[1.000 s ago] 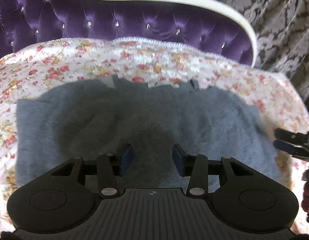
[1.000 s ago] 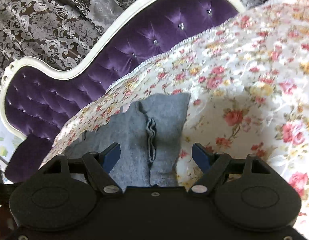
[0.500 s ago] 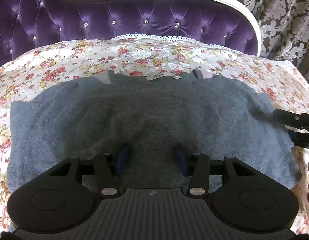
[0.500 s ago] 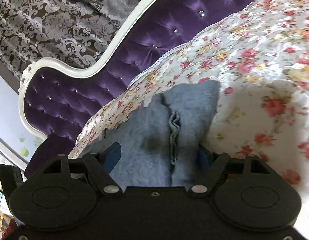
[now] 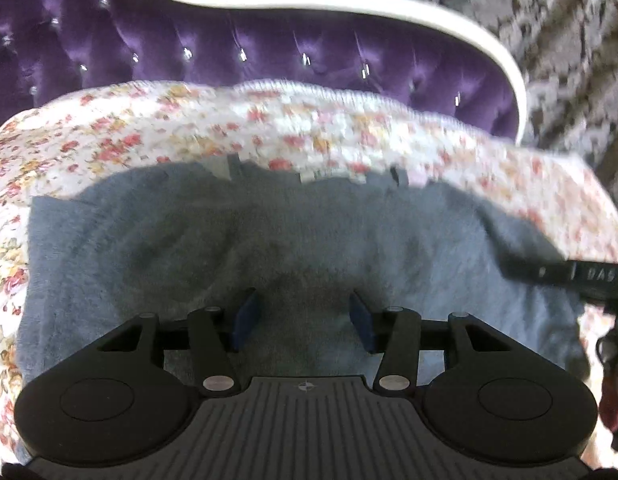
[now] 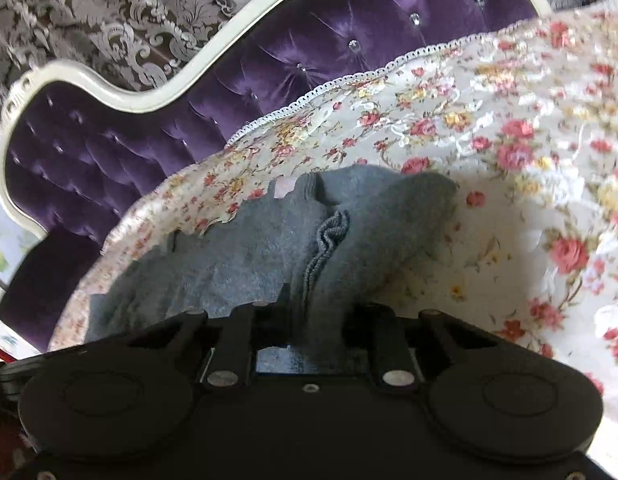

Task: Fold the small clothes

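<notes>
The right gripper (image 6: 309, 320) has just been closing, and its jaws now pinch the near edge of the grey top (image 6: 269, 240). It is the nearer hand. The left gripper (image 5: 303, 320) hovers over the middle of the top, jaws partly open, holding nothing. The top lies flat on the flowery cover (image 5: 269, 128), long side running left to right, its neck pointing away at the purple sofa back (image 5: 229, 52).

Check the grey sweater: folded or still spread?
Mostly spread: the grey sweater lies flat on the floral cover, one end bunched in the right gripper.
</notes>
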